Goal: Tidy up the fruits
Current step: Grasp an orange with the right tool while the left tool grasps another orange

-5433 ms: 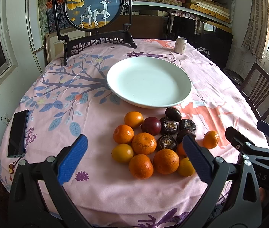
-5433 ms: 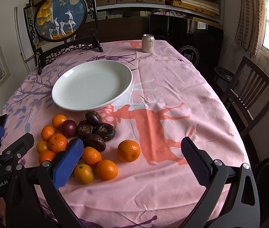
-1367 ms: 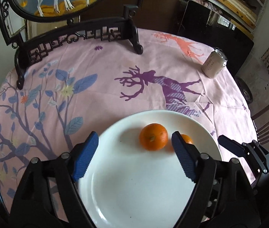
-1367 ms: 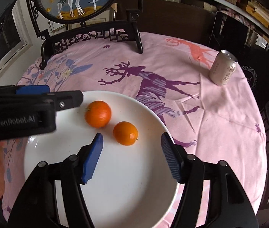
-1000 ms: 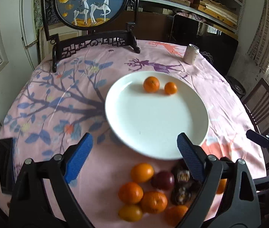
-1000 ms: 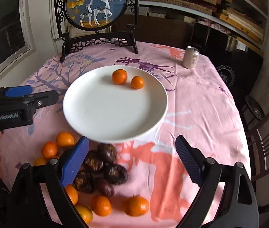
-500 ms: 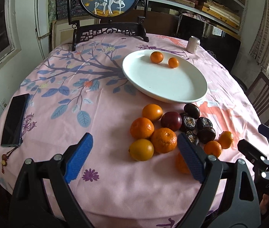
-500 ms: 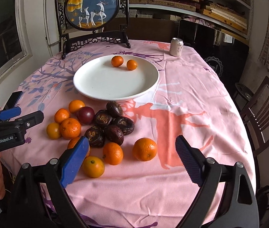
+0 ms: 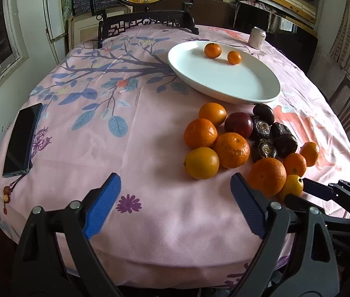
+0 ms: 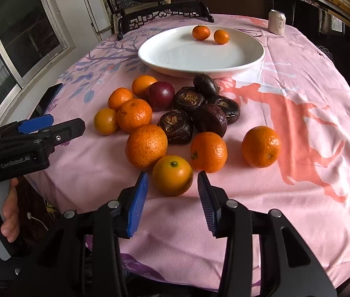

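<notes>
plate (image 10: 254,60): two oranges (image 10: 201,32) in | pile (image 10: 172,123) left, my next orange (image 10: 172,175) unpicked | left tongs (image 9: 175,205) released | right tongs (image 10: 172,196) released, straddling it

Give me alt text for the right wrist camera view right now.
The right tongs, open, point at a yellow-orange citrus fruit nearest the table edge, not touching it. Behind it lie oranges and dark fruits on a pink tablecloth, then a white plate holding two small oranges.

two oranges (image 9: 222,53) on plate (image 9: 224,84), pile (image 10: 175,121) beside
</notes>
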Tool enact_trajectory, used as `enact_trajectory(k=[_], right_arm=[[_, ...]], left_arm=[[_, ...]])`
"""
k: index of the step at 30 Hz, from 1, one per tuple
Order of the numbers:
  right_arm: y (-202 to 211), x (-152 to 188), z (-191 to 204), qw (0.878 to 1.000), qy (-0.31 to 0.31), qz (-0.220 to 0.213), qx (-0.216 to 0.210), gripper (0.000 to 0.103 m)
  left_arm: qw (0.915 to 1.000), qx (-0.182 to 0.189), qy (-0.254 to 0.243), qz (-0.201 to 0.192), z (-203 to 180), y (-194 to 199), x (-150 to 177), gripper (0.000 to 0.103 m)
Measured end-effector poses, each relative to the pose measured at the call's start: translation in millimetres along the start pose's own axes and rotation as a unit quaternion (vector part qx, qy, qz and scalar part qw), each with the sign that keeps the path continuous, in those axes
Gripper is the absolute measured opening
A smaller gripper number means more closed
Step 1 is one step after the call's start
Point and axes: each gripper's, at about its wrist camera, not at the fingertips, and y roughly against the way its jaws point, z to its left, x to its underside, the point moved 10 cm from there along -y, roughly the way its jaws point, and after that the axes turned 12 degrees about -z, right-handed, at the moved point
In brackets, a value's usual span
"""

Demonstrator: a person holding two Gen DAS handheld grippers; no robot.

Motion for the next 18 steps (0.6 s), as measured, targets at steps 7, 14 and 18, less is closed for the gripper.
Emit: enact_trajectory(k=[7,14,18], right_arm=[[11,-3,-10,1.0,-0.008,-0.01,0.023,0.036],[18,-4,-28,0.999,-0.031,-0.016,0.033,0.036],[19,-4,-29,0.999,-0.037,-0.016,0.029,0.036]], left_arm=[[0.9999,0.006,-0.006,0.013,-5,-17,5,0.092],[0.9982,0.035,-0.001,0.049,-21,-44,16,0.045],[0.9989,0.029,-0.012,0.035,-27,-50,12,0.043]])
